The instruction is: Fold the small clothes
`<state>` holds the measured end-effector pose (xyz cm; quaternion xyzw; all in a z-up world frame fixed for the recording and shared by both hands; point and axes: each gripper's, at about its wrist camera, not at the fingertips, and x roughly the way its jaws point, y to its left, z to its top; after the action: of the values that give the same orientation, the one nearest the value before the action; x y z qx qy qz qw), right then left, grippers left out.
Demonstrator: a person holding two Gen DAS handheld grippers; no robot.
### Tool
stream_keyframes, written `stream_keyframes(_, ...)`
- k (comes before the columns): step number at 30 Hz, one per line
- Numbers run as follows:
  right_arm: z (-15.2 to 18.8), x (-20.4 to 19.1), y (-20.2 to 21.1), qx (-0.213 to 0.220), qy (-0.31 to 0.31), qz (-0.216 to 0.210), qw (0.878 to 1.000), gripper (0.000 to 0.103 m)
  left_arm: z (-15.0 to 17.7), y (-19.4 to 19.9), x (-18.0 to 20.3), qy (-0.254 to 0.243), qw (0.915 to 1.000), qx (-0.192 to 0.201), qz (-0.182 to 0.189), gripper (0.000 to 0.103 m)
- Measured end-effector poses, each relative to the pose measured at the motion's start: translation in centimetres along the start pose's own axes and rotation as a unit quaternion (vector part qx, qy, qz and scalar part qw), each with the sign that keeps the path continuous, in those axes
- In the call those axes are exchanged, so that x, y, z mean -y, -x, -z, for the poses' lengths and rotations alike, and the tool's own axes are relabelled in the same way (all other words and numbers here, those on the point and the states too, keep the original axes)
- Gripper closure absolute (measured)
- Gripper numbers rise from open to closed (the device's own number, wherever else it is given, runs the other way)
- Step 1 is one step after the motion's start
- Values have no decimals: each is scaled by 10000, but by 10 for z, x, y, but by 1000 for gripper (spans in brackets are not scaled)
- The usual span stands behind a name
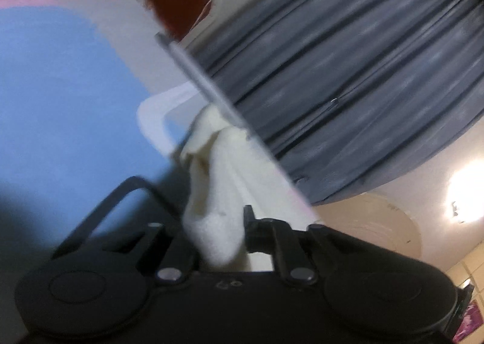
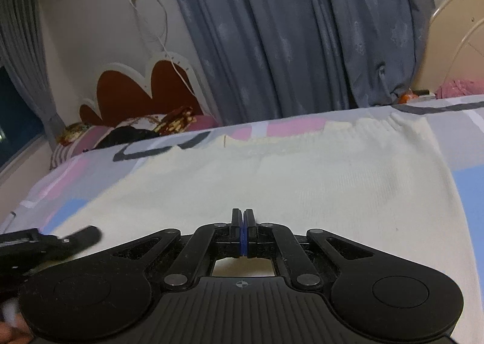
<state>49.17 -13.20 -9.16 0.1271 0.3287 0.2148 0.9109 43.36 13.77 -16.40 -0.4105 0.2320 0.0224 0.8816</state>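
The cream garment (image 2: 272, 174) lay spread flat on the patterned bedsheet (image 2: 459, 120), before the grey curtain (image 2: 287, 29). The right gripper (image 2: 243, 217) was clenched shut over the garment's near part, its jaws pressed together. The left gripper (image 1: 216, 223) grasped a bunched fold of the garment (image 1: 211, 193).

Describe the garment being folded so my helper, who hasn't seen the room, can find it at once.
Start at the bed with the pink, blue and grey patterned sheet, in front of the grey-blue curtain. Spread flat on it lies the cream garment, ribbed, with a gathered far edge. It is the only plain pale piece there; the right gripper rests shut over it.
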Motion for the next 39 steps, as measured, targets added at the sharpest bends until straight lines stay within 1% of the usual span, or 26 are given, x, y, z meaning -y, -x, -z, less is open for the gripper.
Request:
stream_keyframes(1, 3, 2, -9, -199, -2, 57, 9998, 103, -1, -4, -9, 260, 9995, -107, -139, 62)
stream_keyframes(3, 7, 2, -12, -225, 30, 49, 9997, 103, -2, -2, -18, 532, 9985, -13, 137, 60)
stream_keyframes(5, 9, 2, -9, -208, 14, 43, 9998, 103, -1, -4, -14, 397, 9992, -53, 80, 62)
stream_keyframes(6, 11, 3, -9, -196, -7, 40, 9998, 103, -1, -6, -11, 266, 9996, -85, 43, 69)
stream_keyframes(7, 13, 4, -10, -165, -21, 42, 9999, 103, -2, -9, -8, 166, 9998, -144, 26, 96)
stream_keyframes(8, 14, 4, -10, -144, -36, 47, 9999, 103, -3, -10, -7, 102, 9998, -193, 21, 97)
stream_keyframes(10, 14, 4, -11, -125, -54, 59, 9999, 103, -7, -2, 7, -166, 9998, -43, 134, 97)
stream_keyframes(11, 15, 4, -11, -122, -64, 49, 9999, 103, -9, 3, 18, -405, 9990, -7, 204, 97)
stream_keyframes(13, 15, 5, -10, -117, -63, 13, 9999, 103, -11, 4, 46, -901, 9954, -126, 311, 97)
stream_keyframes(16, 10, 18, 0, -20, -412, -115, 9991, 103, -11, 1, 94, -1682, 9836, -320, 568, 97)
stream_keyframes(18, 7, 35, 27, 448, -819, -101, 9956, 103, -3, -4, 129, -2152, 9724, -449, 775, 97)
stream_keyframes(21, 3, 71, 68, 903, -1294, 170, 9873, 103, 22, -16, 173, -2631, 9571, -711, 981, 97)
stream_keyframes(23, 1, 96, 91, 1049, -1634, 286, 9805, 103, 46, -29, 198, -2865, 9478, -939, 1035, 97)
stream_keyframes(24, 0, 111, 103, 1122, -1806, 367, 9764, 103, 61, -37, 208, -2950, 9433, -1108, 1048, 96)
stream_keyframes(25, 0, 122, 112, 1189, -1931, 407, 9731, 103, 76, -48, 217, -3004, 9388, -1308, 1064, 88)
stream_keyframes(26, 0, 133, 121, 1247, -2041, 391, 9702, 103, 93, -60, 223, -3074, 9331, -1544, 1050, 76)
stream_keyframes(27, 0, 143, 127, 1236, -2129, 295, 9688, 103, 110, -73, 228, -3155, 9254, -1857, 979, 47)
stream_keyframes(28, 0, 153, 131, 1112, -2185, 231, 9692, 93, 125, -79, 231, -3221, 9194, -2090, 851, 40)
stream_keyframes(29, 0, 159, 135, 1016, -2193, 282, 9699, 59, 131, -73, 229, -3265, 9167, -2111, 920, 41)
stream_keyframes(30, 1, 163, 141, 1048, -2150, 328, 9704, 44, 131, -63, 226, -3270, 9165, -2001, 1140, 41)
stream_keyframes(31, 1, 165, 147, 1100, -2041, 275, 9724, 41, 123, -53, 220, -3165, 9222, -1859, 1216, 40)
stream_keyframes(32, 1, 166, 151, 1080, -1985, 256, 9738, 41, 111, -47, 213, -2993, 9299, -1727, 1262, 40)
stream_keyframes(34, -2, 168, 152, 1075, -1963, 178, 9745, 41, 84, -37, 193, -2737, 9446, -1359, 1199, 29)
stream_keyframes(36, -6, 165, 146, 1023, -1927, -31, 9759, 47, 58, -37, 177, -2735, 9543, -932, 764, 28)
stream_keyframes(37, -9, 161, 141, 960, -1854, -106, 9779, 52, 46, -46, 168, -2698, 9569, -910, 573, 30)
stream_keyframes(39, -13, 152, 125, 841, -1696, -215, 9817, 54, 27, -61, 147, -2456, 9639, -982, 315, 31)
